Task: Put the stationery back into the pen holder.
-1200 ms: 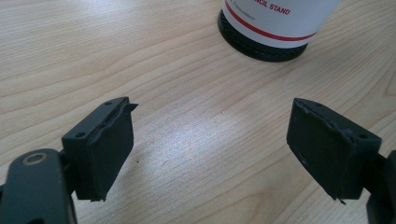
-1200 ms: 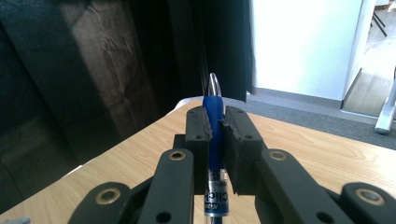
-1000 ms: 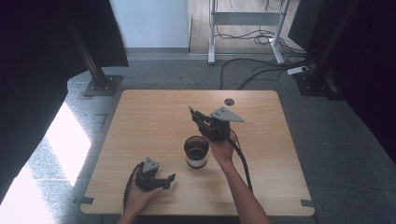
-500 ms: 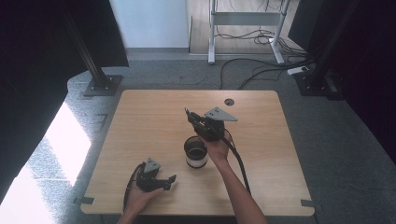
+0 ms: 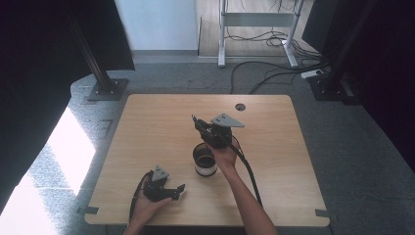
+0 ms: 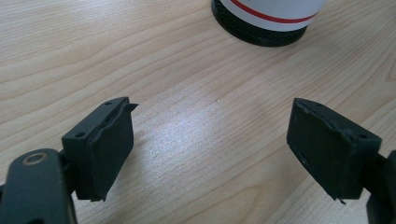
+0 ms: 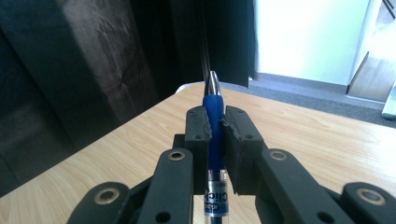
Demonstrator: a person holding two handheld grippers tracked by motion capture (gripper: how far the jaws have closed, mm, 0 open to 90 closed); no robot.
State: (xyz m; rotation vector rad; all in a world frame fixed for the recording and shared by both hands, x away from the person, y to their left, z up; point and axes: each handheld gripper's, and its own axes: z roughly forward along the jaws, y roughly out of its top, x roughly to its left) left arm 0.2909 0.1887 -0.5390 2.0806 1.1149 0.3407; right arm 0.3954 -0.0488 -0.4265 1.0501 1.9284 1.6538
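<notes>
The high view looks forward and down from above the person's side, taking in the whole desk (image 5: pixel 147 127) and the floor beyond, from well away. The left gripper view rides on the left tool (image 5: pixel 164 190), very low and close to the desk (image 6: pixel 187 93), facing the base of the cup (image 6: pixel 266 21), which also stands mid-desk in the high view (image 5: pixel 204 160). The right gripper view sits on the right tool (image 5: pixel 200 128), raised above the desk and looking along the pen (image 7: pixel 214 135) toward the desk's far edge (image 7: pixel 299 121) and dark curtains (image 7: pixel 93 60)
</notes>
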